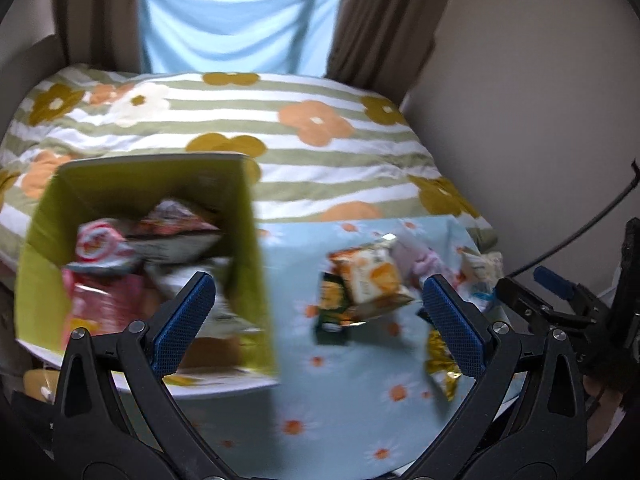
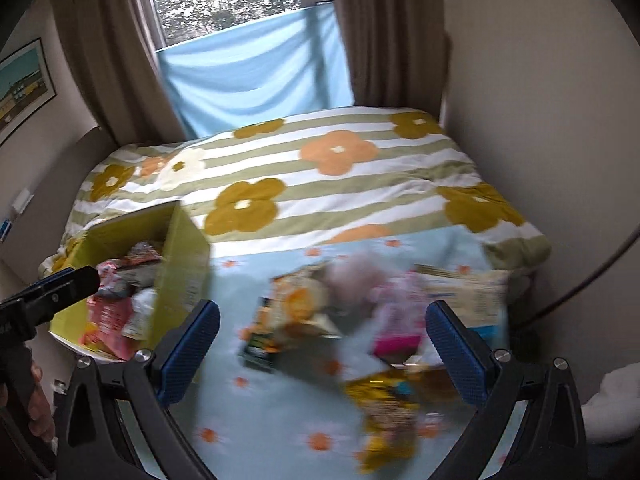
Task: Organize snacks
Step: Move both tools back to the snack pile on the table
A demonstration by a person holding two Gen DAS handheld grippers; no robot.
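A yellow-green cardboard box [image 1: 244, 216] [image 2: 184, 264] stands on the left and holds several snack packets [image 1: 120, 264]. Loose packets lie in a pile on the light blue flowered cloth [image 1: 320, 420] [image 2: 260, 420]: an orange and white packet [image 1: 368, 276] [image 2: 296, 300], a pink one [image 2: 396, 312], a gold one [image 1: 440, 360] [image 2: 388, 416] and a pale one [image 2: 472, 292]. My left gripper [image 1: 320, 320] is open above the box's right wall, with nothing between its fingers. My right gripper [image 2: 322, 344] is open over the pile, also without anything in it. Both views are blurred by motion.
A striped duvet with large flowers [image 2: 320, 168] covers the bed behind the cloth. A window with a blue sheet [image 2: 256, 72] and brown curtains [image 2: 396, 40] lies beyond. A wall [image 1: 540, 120] and a black cable [image 1: 580, 236] are on the right.
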